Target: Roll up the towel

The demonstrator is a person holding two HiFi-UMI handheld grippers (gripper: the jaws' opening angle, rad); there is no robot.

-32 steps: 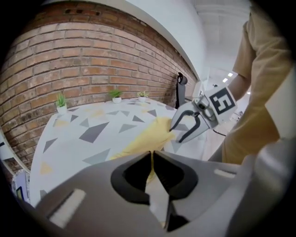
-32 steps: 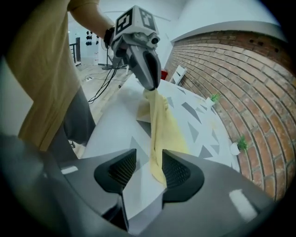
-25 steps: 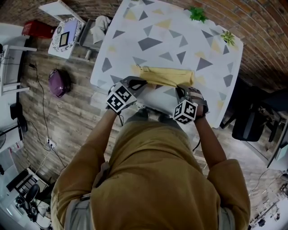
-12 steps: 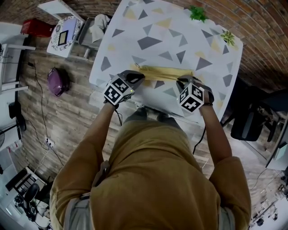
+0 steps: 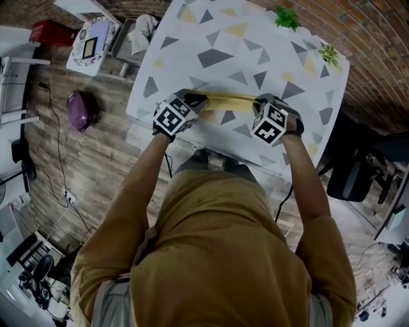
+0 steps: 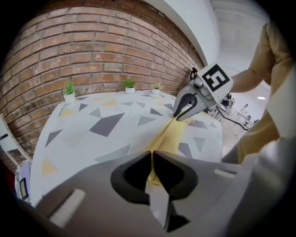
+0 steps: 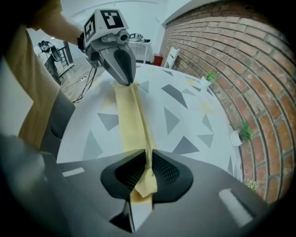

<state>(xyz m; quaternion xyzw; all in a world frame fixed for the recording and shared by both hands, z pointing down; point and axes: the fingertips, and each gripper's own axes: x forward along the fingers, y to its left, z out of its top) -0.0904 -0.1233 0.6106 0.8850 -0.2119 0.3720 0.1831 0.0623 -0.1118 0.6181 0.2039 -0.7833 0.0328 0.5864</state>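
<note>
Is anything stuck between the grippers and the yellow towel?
No. The left gripper and the right gripper each pinch an end of the towel, fingers closed right on the cloth, with nothing visible between.

Towel [image 5: 230, 98] lies as a narrow strip across the near part of the table [image 5: 211, 38], running left to right. Left hand-held gripper [image 5: 197, 99] sits at its left end and right hand-held gripper [image 5: 261, 102] at its right end, each with a towel end between its jaws. Two potted plants [image 5: 286, 18] stand at the table's far edge, by the brick wall [image 6: 92, 51]. A rounded object [image 5: 81, 110] lies on the floor [image 5: 96, 159], left of the table. A chair [image 5: 348, 172] stands to the table's right.
</note>
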